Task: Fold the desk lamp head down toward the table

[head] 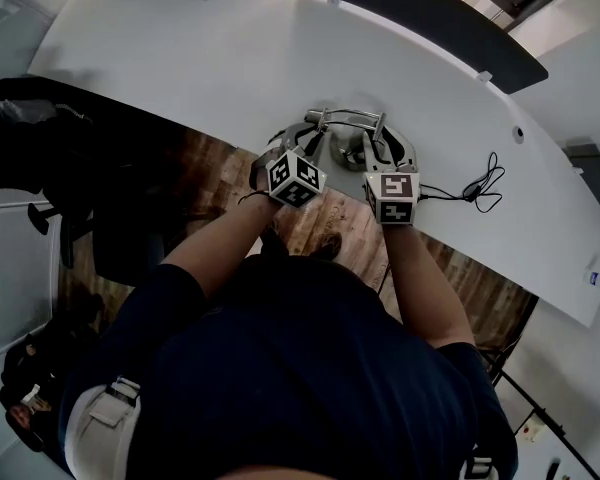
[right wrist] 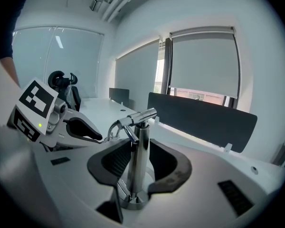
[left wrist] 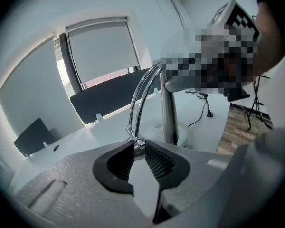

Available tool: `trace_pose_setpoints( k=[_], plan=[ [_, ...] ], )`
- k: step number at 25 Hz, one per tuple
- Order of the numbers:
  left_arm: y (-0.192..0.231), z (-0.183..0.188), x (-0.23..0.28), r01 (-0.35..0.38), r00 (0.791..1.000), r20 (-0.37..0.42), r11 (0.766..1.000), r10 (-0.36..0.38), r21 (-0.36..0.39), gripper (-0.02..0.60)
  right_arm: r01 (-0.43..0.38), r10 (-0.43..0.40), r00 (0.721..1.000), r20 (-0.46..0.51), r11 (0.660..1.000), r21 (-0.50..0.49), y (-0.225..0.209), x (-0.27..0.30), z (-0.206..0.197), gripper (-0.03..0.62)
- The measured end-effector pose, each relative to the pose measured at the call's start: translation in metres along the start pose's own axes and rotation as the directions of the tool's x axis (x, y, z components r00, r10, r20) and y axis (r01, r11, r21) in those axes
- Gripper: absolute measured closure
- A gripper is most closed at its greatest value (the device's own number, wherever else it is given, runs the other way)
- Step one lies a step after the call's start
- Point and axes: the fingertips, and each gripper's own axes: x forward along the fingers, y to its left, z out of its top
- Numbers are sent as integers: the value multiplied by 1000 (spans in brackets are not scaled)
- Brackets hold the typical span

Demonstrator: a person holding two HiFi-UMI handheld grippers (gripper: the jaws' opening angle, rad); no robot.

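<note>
A chrome desk lamp (head: 352,146) stands near the front edge of the white table (head: 180,48). Its upright post (right wrist: 138,160) sits between the pads of my right gripper (right wrist: 140,146), which is shut on it low down, just above the round base. From the top joint (right wrist: 138,117) a thin curved double arm (left wrist: 142,91) arches over and down. My left gripper (left wrist: 139,145) is shut on the small end piece of that arm (left wrist: 135,139). In the head view the left gripper (head: 280,150) and right gripper (head: 385,160) flank the lamp.
A black power cable (head: 480,186) lies coiled on the table to the right of the lamp. A dark partition panel (head: 420,18) runs along the table's far edge. Wooden floor (head: 330,223) shows below the front edge, where the person stands.
</note>
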Motion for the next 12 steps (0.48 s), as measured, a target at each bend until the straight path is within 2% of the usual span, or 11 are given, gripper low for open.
trace_pose_setpoints(
  k=[3,6,12],
  plan=[
    [3,3,-14,-3,1000,15,999,2,38,508,8,-9,1000,8,1000,19,-2,-13,0,473],
    [2,11,-34,0,999,49,999,-2,39,508,1,-1,1000,19,1000,31,4,-31,-1,476],
    [-11,48,-85,47,984,169,997,-57,59,523,-52,49,997,68,998,39,35,-65,12,491]
  ],
)
